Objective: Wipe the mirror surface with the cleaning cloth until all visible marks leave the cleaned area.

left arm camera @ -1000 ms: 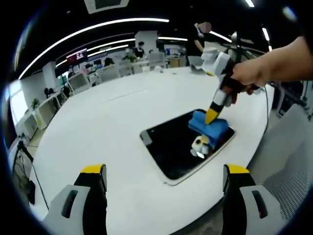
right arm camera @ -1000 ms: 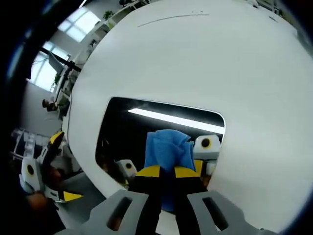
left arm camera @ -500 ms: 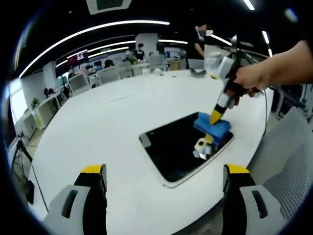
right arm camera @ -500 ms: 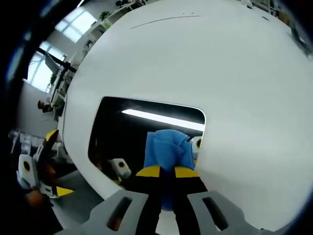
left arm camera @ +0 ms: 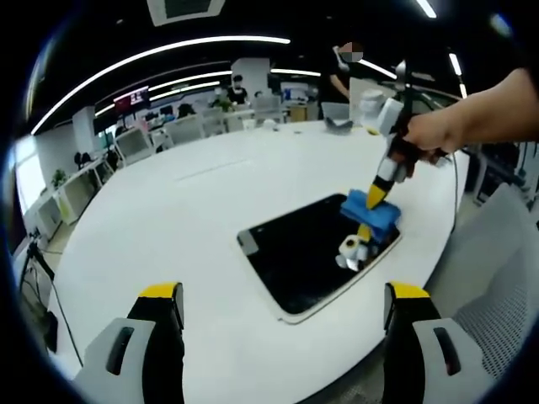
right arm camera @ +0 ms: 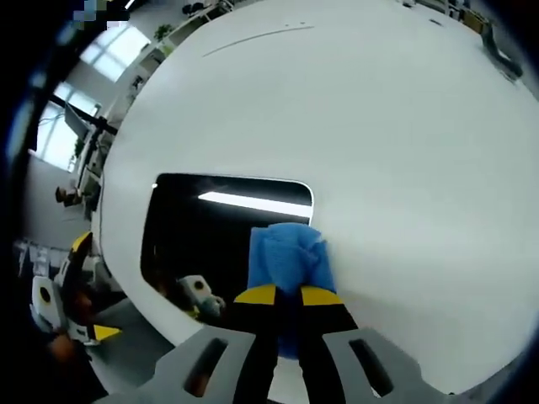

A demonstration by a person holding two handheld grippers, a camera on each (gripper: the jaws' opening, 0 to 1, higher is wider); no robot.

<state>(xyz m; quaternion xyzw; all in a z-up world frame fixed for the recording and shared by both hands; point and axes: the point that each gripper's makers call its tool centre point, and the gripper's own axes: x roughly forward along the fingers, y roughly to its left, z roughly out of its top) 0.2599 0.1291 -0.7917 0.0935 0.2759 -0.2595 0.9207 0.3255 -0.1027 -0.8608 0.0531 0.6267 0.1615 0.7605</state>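
A dark rectangular mirror [left arm camera: 312, 251] with a pale rim lies flat on the round white table [left arm camera: 185, 210]. My right gripper [left arm camera: 376, 195] is shut on a folded blue cloth [left arm camera: 371, 212] and presses it onto the mirror's far right corner. In the right gripper view the blue cloth [right arm camera: 288, 257] sticks out past the yellow-tipped jaws of my right gripper [right arm camera: 287, 296], over the mirror [right arm camera: 210, 236] at its right edge. My left gripper [left arm camera: 282, 307] hangs open above the table's near edge, well short of the mirror, with nothing between its jaws.
A person's hand [left arm camera: 438, 130] holds the right gripper. Desks, chairs and standing people [left arm camera: 240, 84] fill the office behind the table. A grey mesh chair [left arm camera: 505, 311] stands at the right. The left gripper [right arm camera: 67, 295] shows past the table edge in the right gripper view.
The right gripper has slid the cloth across the mirror toward its far right corner. The left gripper has stayed in place.
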